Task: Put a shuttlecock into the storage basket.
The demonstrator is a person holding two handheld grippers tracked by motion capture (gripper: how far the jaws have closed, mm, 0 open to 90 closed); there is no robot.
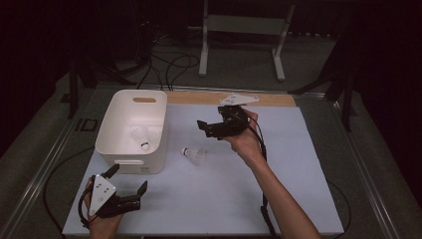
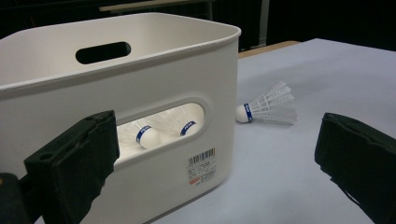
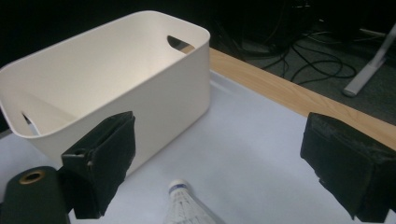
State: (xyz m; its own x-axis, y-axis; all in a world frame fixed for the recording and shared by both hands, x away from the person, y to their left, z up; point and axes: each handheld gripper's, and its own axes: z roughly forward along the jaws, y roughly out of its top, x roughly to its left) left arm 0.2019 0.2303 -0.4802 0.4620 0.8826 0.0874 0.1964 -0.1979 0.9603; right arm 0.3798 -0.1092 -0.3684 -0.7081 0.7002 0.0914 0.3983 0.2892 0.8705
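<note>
The table (image 1: 278, 199) carries a pale blue-white work surface with a wooden strip (image 1: 199, 97) along its far edge; cables lie on the floor beyond it.

The white bin (image 1: 119, 149) stands upright on the left half of the surface, rectangular, with 1 slot handle in each short wall; in the left gripper view the near wall (image 2: 154, 93) carries a barcode label (image 2: 201, 167) below its handle slot. Through that slot 2 shuttlecocks (image 2: 149, 136) lie inside the bin, cork ends with blue bands toward the camera; the high view shows white shuttlecocks on the bin floor (image 1: 142, 137).

The right gripper (image 1: 211, 128) is held above the surface, right of the bin, pointing left toward it; its jaws stand spread wide apart and pinch nothing; the right hand (image 1: 246, 139) grips its body. In the right gripper view the bin wall (image 3: 154, 112) sits behind the left jaw.

The left gripper (image 1: 128, 181) rests low at the near left corner of the surface, just in front of the bin; its jaws are likewise spread wide, empty; the left hand (image 1: 102, 219) holds it from below.

1 loose shuttlecock (image 1: 193, 155) lies on its side on the surface, just right of the bin and apart from it, below and left of the right gripper; cork end toward the bin (image 2: 268, 108); in the right gripper view it lies between the 2 jaws at the bottom edge (image 3: 184, 203), touched by neither.
</note>
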